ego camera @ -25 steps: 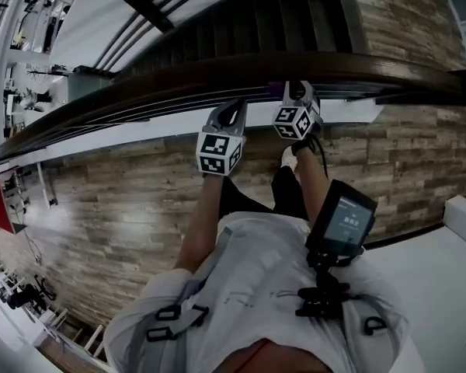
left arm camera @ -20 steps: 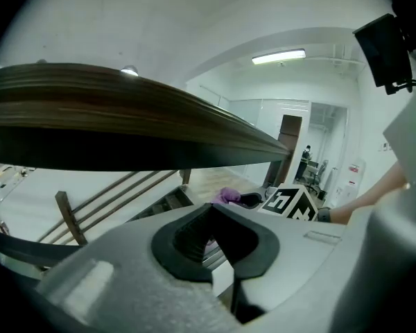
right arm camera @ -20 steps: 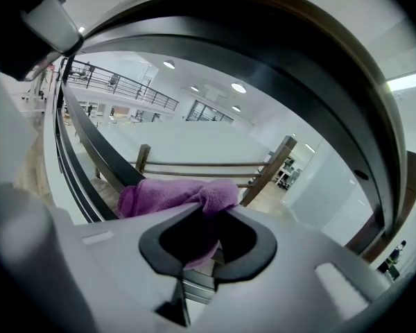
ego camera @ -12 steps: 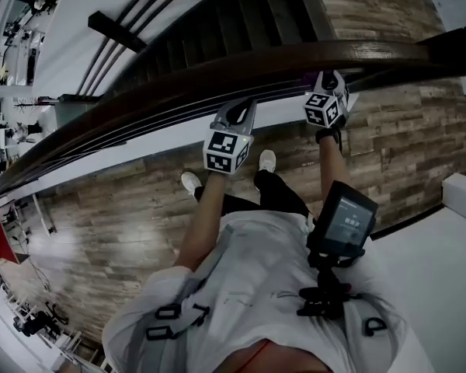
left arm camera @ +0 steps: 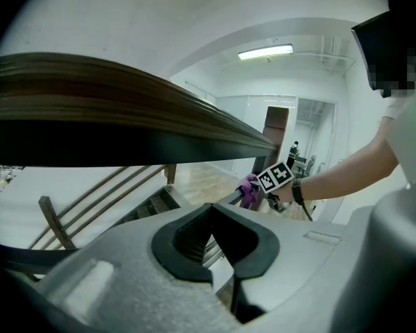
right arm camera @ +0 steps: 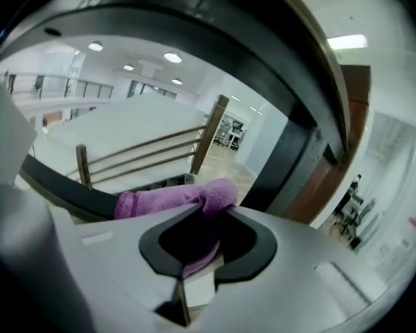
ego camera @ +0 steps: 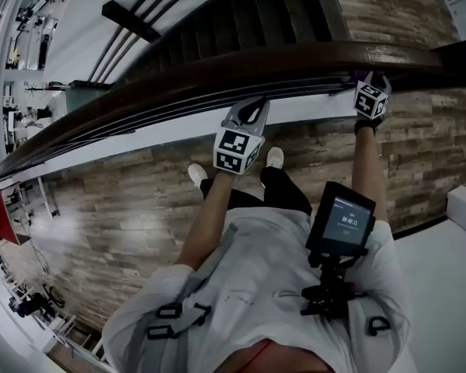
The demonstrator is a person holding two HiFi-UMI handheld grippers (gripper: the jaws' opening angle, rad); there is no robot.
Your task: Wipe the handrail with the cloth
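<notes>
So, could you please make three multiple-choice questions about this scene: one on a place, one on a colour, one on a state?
1. Where is the cloth? A on the floor; B in the right gripper, at the handrail; C in the left gripper.
2. What colour is the cloth? A purple; B yellow; C white.
3. What does the left gripper hold? A the cloth; B the handrail; C nothing.
Key: 1 B, its jaws pinch it at the rail; 2 A, purple in both gripper views; 3 C, its jaws are together, empty.
</notes>
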